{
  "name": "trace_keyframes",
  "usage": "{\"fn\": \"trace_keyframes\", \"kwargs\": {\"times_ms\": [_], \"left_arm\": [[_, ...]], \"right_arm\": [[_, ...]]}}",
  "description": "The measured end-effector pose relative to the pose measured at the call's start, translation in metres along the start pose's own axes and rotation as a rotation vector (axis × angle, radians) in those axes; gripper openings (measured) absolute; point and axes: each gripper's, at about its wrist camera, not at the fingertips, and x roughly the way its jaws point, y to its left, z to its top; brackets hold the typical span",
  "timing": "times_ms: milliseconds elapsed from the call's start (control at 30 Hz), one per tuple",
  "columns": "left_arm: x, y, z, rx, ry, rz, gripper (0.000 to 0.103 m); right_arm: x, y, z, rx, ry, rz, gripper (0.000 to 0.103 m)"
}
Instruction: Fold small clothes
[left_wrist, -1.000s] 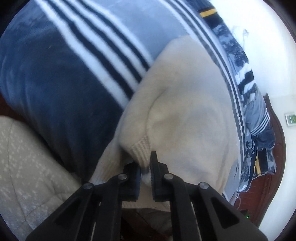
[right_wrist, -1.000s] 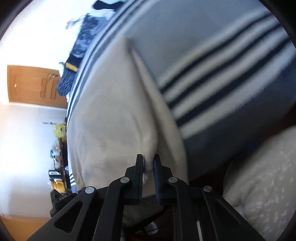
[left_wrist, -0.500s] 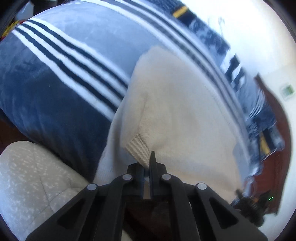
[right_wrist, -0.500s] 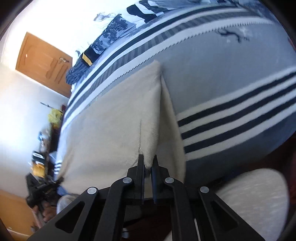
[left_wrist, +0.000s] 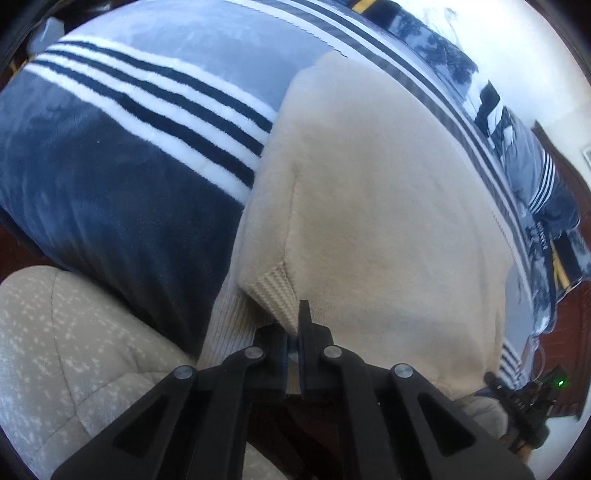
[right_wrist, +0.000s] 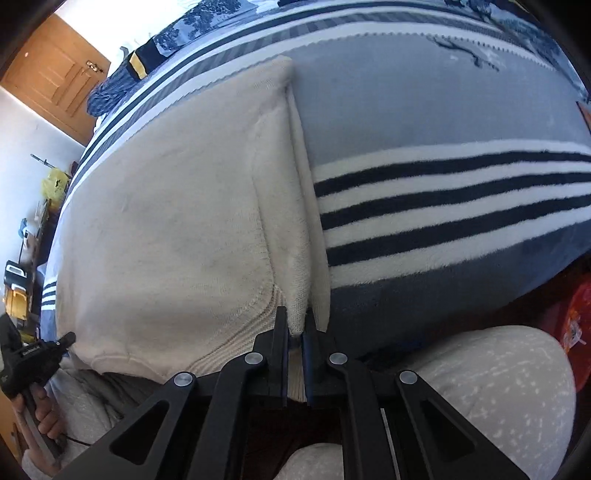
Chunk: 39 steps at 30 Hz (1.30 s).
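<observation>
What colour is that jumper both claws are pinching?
Cream, a plain knit sweater with ribbed edging; the right wrist view shows it best.

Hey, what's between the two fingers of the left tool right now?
In the left wrist view, the left tool pinches the ribbed edge of the cream sweater; nothing else lies between.

A striped blue blanket covers the bed; a wooden door meets white walls.
</observation>
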Motion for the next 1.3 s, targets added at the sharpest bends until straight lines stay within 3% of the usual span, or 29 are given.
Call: {"fn": "trace_keyframes", "kwargs": {"times_ms": [133, 200, 233, 267, 300, 333, 400, 500, 600, 667, 700, 833, 900, 967, 1033, 1167, 1200, 1300], "left_arm": [[-0.002, 0.008, 0.003, -0.010, 0.012, 0.014, 0.009], [-0.018, 0.007, 0.004, 0.009, -0.043, 0.012, 0.024], [-0.029, 0.004, 0.004, 0.021, -0.083, 0.005, 0.031], [-0.040, 0.006, 0.006, 0.019, -0.121, -0.006, 0.047], [-0.047, 0.009, 0.009, 0.007, -0.157, 0.003, 0.055], [-0.053, 0.013, 0.014, -0.009, -0.194, 0.039, 0.055], [-0.051, 0.019, 0.027, -0.032, -0.200, 0.083, 0.055], [-0.030, 0.030, 0.044, -0.053, -0.125, 0.092, 0.055], [-0.006, 0.036, 0.054, -0.064, -0.052, 0.104, 0.055], [0.000, 0.033, 0.054, -0.057, -0.059, 0.102, 0.055], [0.000, 0.033, 0.052, -0.046, -0.066, 0.104, 0.055], [0.001, 0.027, 0.046, -0.008, -0.062, 0.087, 0.055], [-0.001, 0.030, 0.038, -0.016, -0.048, 0.046, 0.055], [0.004, 0.032, 0.035, -0.028, -0.027, 0.011, 0.052], [0.006, 0.030, 0.035, -0.032, -0.011, -0.016, 0.048], [0.012, 0.035, 0.035, -0.089, 0.018, -0.047, 0.028], [0.010, 0.039, 0.034, -0.112, 0.025, -0.074, 0.019], [0.006, 0.055, 0.030, -0.212, 0.040, -0.190, 0.010]], "right_arm": [[0.010, -0.003, 0.000, -0.016, 0.021, -0.006, 0.008], [0.008, -0.006, 0.001, 0.005, 0.018, 0.018, 0.014], [0.003, -0.009, -0.001, 0.015, -0.007, 0.038, 0.027], [-0.005, -0.014, 0.000, 0.024, -0.039, 0.056, 0.040], [-0.015, -0.017, -0.001, 0.035, -0.084, 0.078, 0.067], [-0.020, -0.020, -0.002, 0.040, -0.110, 0.085, 0.080], [-0.021, -0.025, -0.001, 0.056, -0.129, 0.086, 0.081], [-0.002, -0.031, 0.004, 0.102, -0.069, 0.079, 0.078], [0.012, -0.031, 0.012, 0.135, -0.045, 0.093, 0.062], [0.015, -0.031, 0.012, 0.138, -0.032, 0.053, 0.041], [0.016, -0.031, 0.010, 0.135, -0.017, 0.045, 0.036], [0.015, -0.040, 0.009, 0.137, -0.002, 0.046, 0.037], [0.004, -0.038, 0.008, 0.136, -0.054, 0.067, 0.037], [-0.019, -0.033, 0.001, 0.128, -0.121, 0.104, 0.043], [-0.041, -0.017, 0.005, 0.124, -0.167, 0.165, 0.057], [-0.069, 0.061, 0.026, -0.018, -0.167, 0.307, 0.071], [-0.071, 0.086, 0.035, -0.073, -0.138, 0.335, 0.072], [-0.059, 0.160, 0.057, -0.211, -0.016, 0.412, 0.073]]}}
